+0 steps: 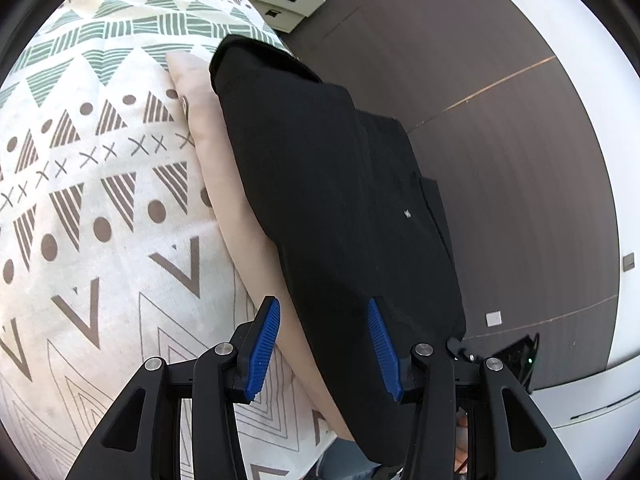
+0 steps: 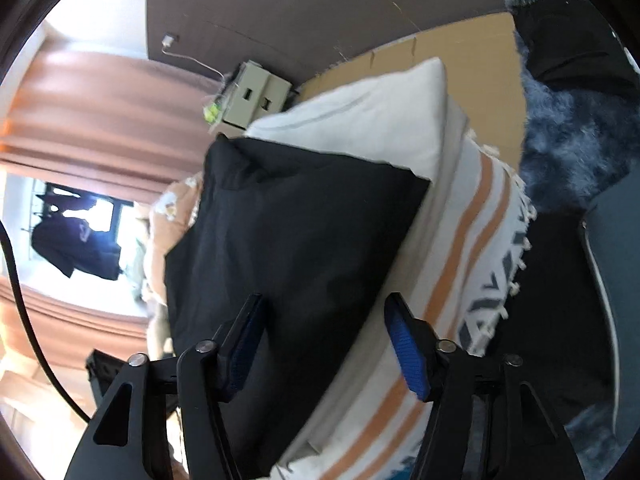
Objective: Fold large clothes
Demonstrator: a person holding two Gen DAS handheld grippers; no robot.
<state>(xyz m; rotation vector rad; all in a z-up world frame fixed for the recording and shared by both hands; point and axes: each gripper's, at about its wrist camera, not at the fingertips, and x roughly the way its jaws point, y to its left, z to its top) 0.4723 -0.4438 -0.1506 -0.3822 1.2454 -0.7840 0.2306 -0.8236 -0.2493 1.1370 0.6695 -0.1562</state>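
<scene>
On the patterned bedspread [image 1: 100, 184], the folded black garment [image 1: 320, 184] lies over a beige cushion [image 1: 224, 184] at the bed's edge. Square its edges before you fold again. Your left gripper [image 1: 326, 344] and right gripper [image 2: 326, 348] hover beside the garment, jaws released, holding nothing.
</scene>
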